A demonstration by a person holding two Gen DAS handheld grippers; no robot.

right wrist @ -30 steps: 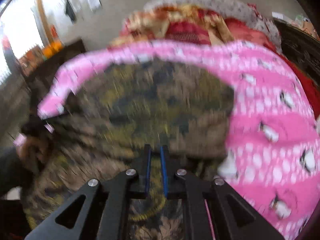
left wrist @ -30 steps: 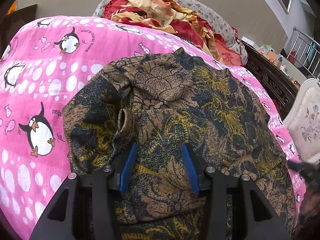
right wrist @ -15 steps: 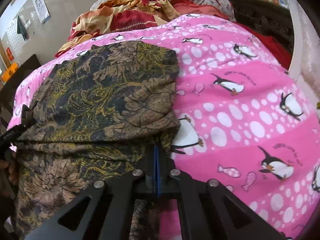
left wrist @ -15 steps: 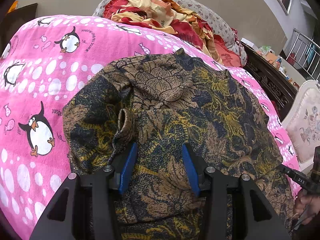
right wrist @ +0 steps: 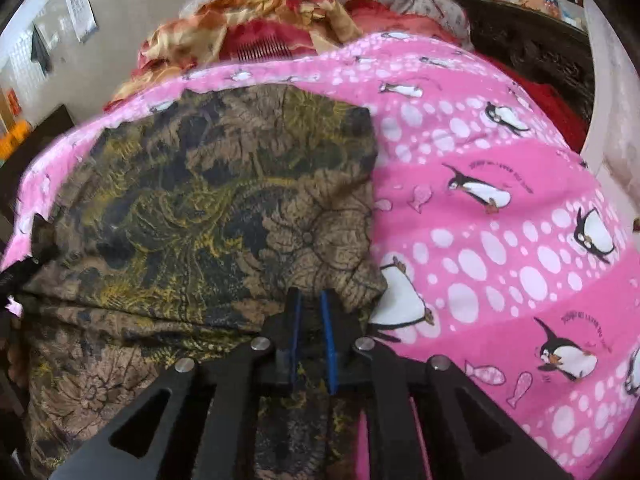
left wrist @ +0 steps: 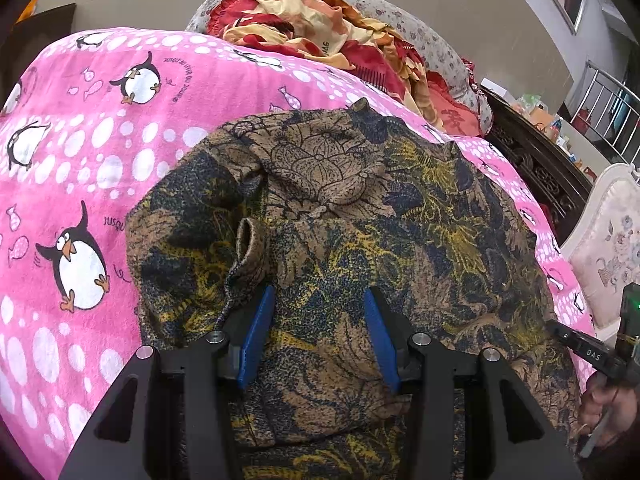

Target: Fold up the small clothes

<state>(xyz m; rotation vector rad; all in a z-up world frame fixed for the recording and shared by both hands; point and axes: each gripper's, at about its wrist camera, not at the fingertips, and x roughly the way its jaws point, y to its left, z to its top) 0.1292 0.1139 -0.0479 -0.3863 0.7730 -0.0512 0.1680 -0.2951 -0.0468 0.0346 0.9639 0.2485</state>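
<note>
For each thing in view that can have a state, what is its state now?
patterned garment: partly folded, lying on the pink penguin blanket.
left tongs: jaws apart, garment cloth between the pads; no grip visible.
right tongs: jaws opening, narrow gap, at the garment's near edge.
red and yellow cloth: crumpled in a heap behind the blanket.

free: pink penguin blanket [right wrist: 500, 248] lies bare right of the patterned garment [right wrist: 208, 208] and bare again on its left in the left wrist view | blocked far: heaped red-and-cream bedding [left wrist: 320, 28] along the blanket's far edge | blocked right: dark carved furniture [left wrist: 536, 164] and white padded chair [left wrist: 608, 240] close beside the bed
</note>
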